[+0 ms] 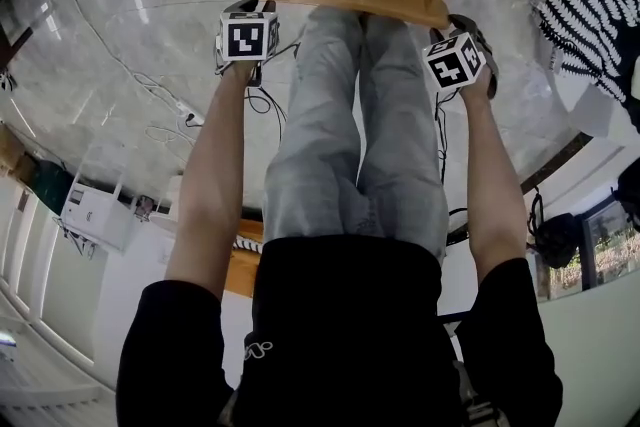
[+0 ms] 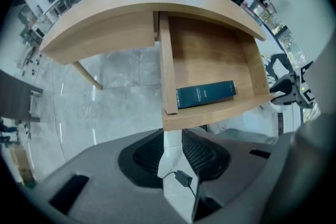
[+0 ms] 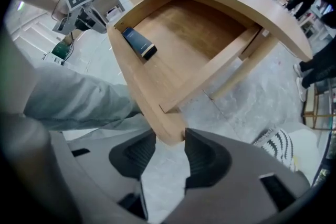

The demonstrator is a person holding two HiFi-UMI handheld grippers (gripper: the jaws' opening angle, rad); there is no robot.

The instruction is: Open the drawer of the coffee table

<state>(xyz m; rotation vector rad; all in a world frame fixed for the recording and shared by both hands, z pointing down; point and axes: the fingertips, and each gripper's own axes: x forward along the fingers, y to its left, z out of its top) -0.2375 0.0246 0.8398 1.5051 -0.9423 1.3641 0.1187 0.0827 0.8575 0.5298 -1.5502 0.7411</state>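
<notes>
The right gripper (image 3: pixel 170 139) has its jaws spread, and the near corner of the drawer's front board pokes in between the tips. It sits close to both ribbed pads, though neither looks to be squeezing it. The left gripper (image 2: pixel 173 136) also stands with its jaws parted. Only pale floor and a small black plug (image 2: pixel 182 178) on a thin cable show in the gap, with the other front corner of the drawer just beyond the tips and not between them. The drawer (image 2: pixel 210 55) is pulled well out from under the coffee table (image 2: pixel 105 23), a shallow open box of light, warm-toned wood with plain side walls and a bare grained bottom. Its front board runs from one gripper to the other. One slim dark blue-green box (image 2: pixel 206 94) lies flat inside, right against the front board near the left gripper's end. The table above it has a curved top in the same light wood and thin slanted legs. It stands on a grey marbled floor (image 2: pixel 115 97). The person (image 1: pixel 350 115) stands straight in front of the drawer in pale jeans and a black top, one arm reaching down to each corner. A black-and-white striped cloth (image 1: pixel 590 5) lies off to the right.
</notes>
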